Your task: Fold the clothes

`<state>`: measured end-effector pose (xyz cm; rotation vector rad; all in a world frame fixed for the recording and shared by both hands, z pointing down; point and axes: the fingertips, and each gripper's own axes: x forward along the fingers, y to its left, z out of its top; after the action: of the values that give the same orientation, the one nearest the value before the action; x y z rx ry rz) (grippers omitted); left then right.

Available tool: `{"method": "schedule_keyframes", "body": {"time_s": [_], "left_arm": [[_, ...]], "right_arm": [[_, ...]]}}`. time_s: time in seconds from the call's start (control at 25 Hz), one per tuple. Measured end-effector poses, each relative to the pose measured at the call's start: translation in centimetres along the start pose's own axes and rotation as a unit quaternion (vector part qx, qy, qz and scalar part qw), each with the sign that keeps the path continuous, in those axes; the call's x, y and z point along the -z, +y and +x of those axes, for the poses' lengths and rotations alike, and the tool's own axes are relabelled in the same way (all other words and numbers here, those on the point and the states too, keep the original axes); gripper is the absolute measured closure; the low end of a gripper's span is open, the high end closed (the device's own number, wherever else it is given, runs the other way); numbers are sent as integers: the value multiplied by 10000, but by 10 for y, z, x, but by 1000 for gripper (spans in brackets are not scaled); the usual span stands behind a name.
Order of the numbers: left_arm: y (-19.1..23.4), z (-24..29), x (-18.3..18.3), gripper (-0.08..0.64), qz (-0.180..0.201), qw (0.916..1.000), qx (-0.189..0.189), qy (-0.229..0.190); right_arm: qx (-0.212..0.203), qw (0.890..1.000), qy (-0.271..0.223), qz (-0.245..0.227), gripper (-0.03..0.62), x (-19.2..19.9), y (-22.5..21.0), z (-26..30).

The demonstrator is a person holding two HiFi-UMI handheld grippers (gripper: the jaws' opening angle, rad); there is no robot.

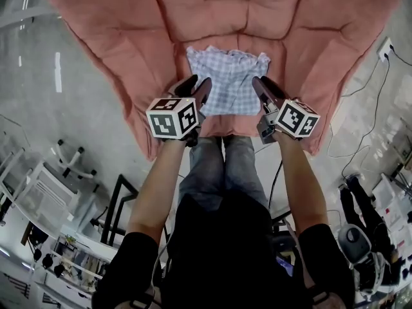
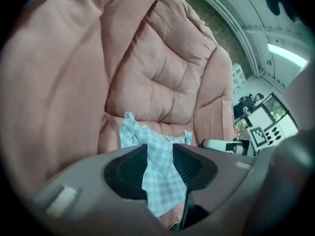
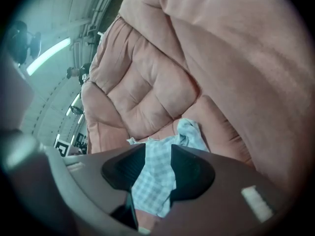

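A light blue checked garment (image 1: 226, 82) lies partly folded on the seat of a big pink padded chair (image 1: 212, 11). My left gripper (image 1: 196, 87) is at the garment's near left edge and my right gripper (image 1: 265, 89) at its near right edge. In the left gripper view the jaws (image 2: 160, 150) stand apart, with the checked cloth (image 2: 132, 132) lying on the cushion beyond the gap. The right gripper view shows the same: the jaws (image 3: 158, 151) are parted, and the cloth (image 3: 193, 132) lies flat past them. Neither pair of pads presses on the fabric.
The chair's quilted back (image 2: 167, 73) and sides rise around the seat. The person's legs (image 1: 225, 166) are against the chair's front edge. Cables and a wall socket (image 1: 385, 49) are at the right, and metal racks (image 1: 58, 192) stand on the floor at the left.
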<state>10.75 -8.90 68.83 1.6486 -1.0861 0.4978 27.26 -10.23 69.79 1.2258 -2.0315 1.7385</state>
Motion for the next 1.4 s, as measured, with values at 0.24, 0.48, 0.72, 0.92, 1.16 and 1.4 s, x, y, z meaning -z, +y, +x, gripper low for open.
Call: {"method": "schedule_keyframes", "body": {"time_s": [0.24,0.48,0.72,0.92,1.16,1.4], "left_arm": [[-7,26,17,391,756,9962,99,424],[-12,59,33,402,1827,9762,447,1082],[12,72,25,414,1871,9772,22,1005],[35,71,18,428,1681,9802,-477,927],[44,77,21,446,1642,9790,-682,1001],[46,77,21,448,1440,9831,-625,944]], "right_arm": [[48,9931,553,-1031,481,21,7,23],[296,9717,1239,-1987,517,39,-6,53],[742,9782,1125,-1578,541,23,-31,73],[1113,9716,1202,-1711,541,16,-53,76],[1266,9676,1273,-1777,541,19,-60,84],[1213,9674,1295,-1806,540,21,-57,81]]}}
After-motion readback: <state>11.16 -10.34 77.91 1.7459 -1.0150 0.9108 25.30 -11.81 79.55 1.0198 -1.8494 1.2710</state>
